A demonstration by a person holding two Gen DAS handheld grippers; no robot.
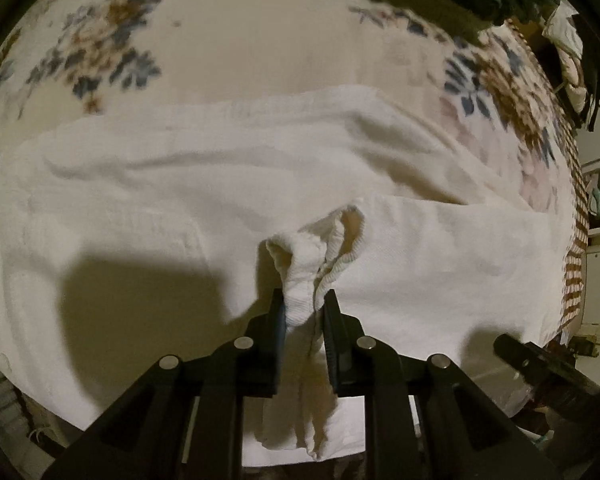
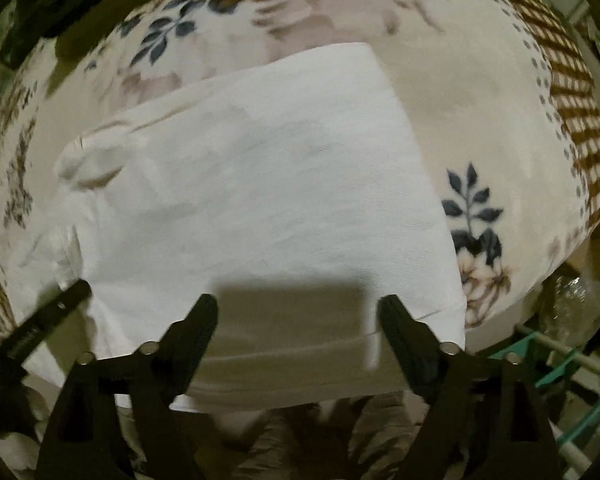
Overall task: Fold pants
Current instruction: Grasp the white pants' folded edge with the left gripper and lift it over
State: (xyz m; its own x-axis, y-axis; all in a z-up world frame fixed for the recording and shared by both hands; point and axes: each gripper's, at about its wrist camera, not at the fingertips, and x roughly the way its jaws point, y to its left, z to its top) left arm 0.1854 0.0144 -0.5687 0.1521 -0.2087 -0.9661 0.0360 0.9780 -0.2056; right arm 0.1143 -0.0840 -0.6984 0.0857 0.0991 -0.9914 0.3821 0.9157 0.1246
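Observation:
White pants point(image 1: 220, 184) lie spread on a floral bedspread point(image 1: 228, 40). My left gripper point(image 1: 305, 300) is shut on a bunched fold of the pants' near edge, with cloth standing up between the fingers and hanging below them. In the right wrist view the pants point(image 2: 260, 184) lie flat as a broad white panel. My right gripper point(image 2: 298, 312) is open and empty, its fingers apart just above the pants' near edge. The right gripper also shows at the lower right of the left wrist view point(image 1: 540, 364). The left gripper shows at the left edge of the right wrist view point(image 2: 48, 316).
The bedspread point(image 2: 480, 120) has blue and brown flowers and a brown checked border point(image 2: 580, 120) at the right. Dark clothes hang at the upper right point(image 1: 580, 60). A green and white wire rack point(image 2: 572, 368) stands beside the bed at the lower right.

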